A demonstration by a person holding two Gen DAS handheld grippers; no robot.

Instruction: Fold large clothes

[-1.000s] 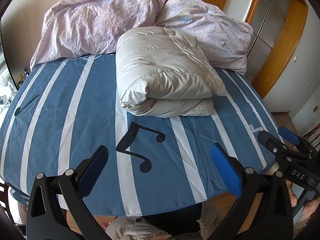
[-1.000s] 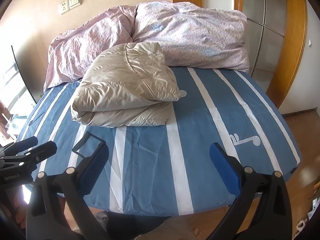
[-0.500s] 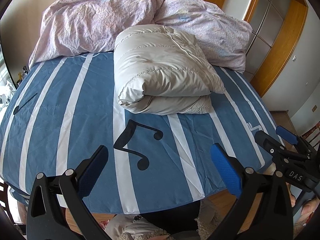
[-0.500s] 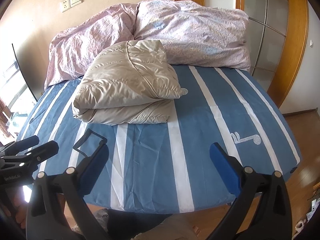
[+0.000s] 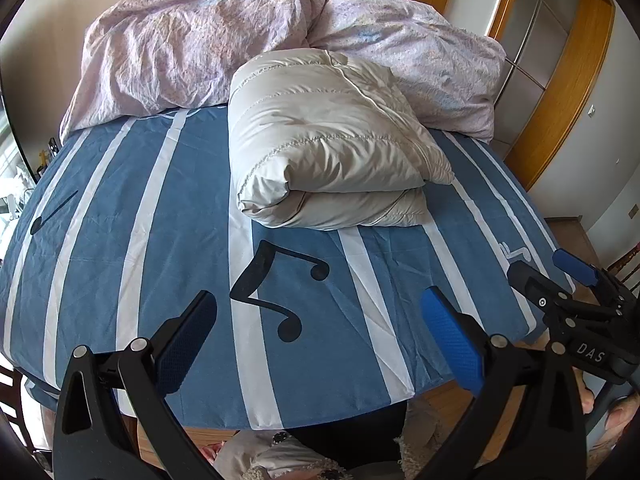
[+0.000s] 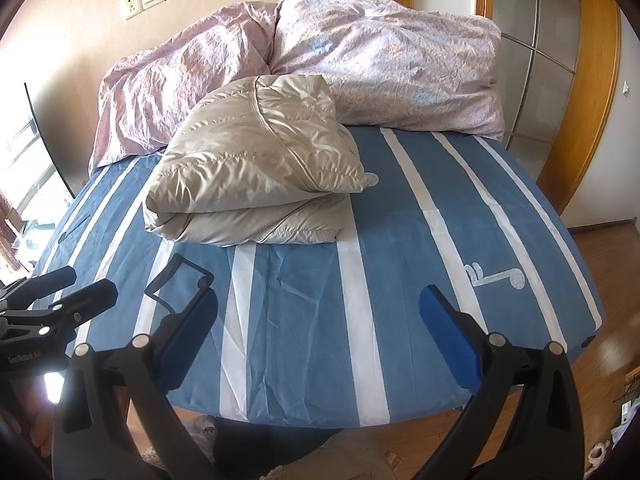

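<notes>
Both tongs, left (image 5: 318, 330) and right (image 6: 318, 330), gape wide, well short of the folded jacket (image 5: 328, 144).

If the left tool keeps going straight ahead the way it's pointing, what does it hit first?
Probably the blue striped bedsheet near the black music note, since the open left tool tilts down at the bed. The folded beige jacket lies farther on; depth is unclear.

Folded jacket (image 5: 332, 156) on bed (image 5: 120, 240), before duvet (image 5: 192, 52)

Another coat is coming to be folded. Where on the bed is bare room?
Bare: the striped sheet right of the folded jacket, and the strip between it and the foot edge. Crowded: the head, under the pink duvet.
</notes>
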